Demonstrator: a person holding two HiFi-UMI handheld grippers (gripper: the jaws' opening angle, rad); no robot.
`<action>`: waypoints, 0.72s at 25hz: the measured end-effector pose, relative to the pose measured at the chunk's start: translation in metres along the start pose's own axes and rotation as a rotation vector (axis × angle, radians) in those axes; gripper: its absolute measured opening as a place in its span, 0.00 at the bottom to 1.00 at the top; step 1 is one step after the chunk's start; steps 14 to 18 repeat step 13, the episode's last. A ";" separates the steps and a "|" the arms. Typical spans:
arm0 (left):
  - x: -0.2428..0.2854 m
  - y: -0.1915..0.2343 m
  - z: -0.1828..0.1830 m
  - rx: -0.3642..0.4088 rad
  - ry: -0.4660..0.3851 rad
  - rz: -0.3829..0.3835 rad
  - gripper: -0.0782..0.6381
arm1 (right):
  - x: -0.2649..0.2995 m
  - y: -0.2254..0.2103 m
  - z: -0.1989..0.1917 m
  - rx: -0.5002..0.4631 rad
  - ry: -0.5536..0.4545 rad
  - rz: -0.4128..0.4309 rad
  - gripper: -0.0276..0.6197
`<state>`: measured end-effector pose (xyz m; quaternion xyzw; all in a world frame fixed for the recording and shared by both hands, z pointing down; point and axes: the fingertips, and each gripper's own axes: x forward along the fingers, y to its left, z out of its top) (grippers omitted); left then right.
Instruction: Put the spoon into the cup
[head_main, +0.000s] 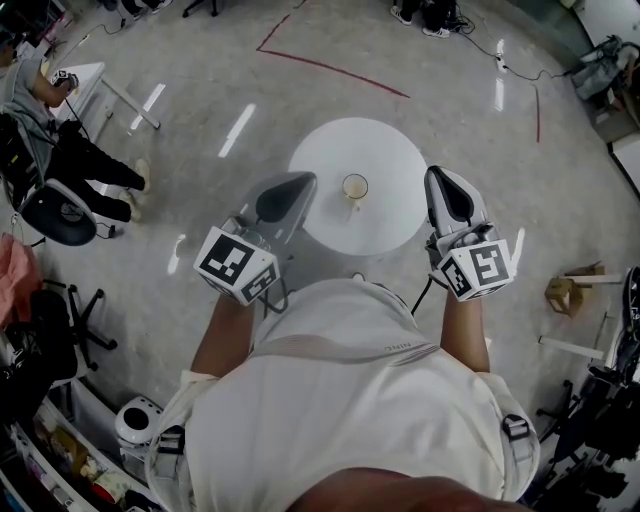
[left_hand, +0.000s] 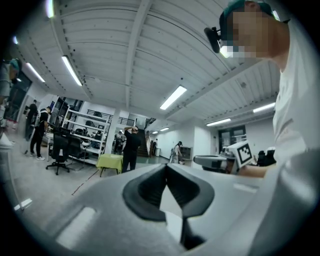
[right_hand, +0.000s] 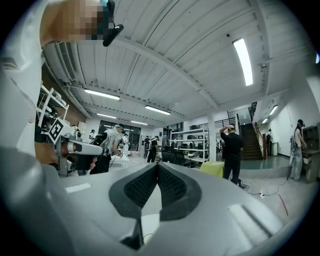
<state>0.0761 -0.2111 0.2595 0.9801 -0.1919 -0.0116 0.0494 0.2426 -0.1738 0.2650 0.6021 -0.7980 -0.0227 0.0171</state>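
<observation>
Nearest the person, the left gripper (head_main: 297, 181) and the right gripper (head_main: 440, 176) are held level at either side of the round table (head_main: 400, 160), each with jaws pressed together on nothing. Between them, just beyond their tips, the cup (head_main: 354, 187) stands upright; the left gripper appears the nearer. The spoon cannot be made out for certain: a thin shape at the cup's near side may be its handle. Neither gripper view shows the cup.
</observation>
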 end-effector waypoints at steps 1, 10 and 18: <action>-0.002 -0.001 0.001 0.002 0.001 0.000 0.11 | 0.000 0.001 0.000 0.007 0.000 0.001 0.05; -0.019 0.010 0.001 -0.005 0.008 0.021 0.11 | 0.013 0.020 0.004 0.006 0.009 0.035 0.05; -0.019 0.012 -0.003 -0.014 0.014 0.026 0.11 | 0.015 0.020 0.002 0.002 0.014 0.039 0.05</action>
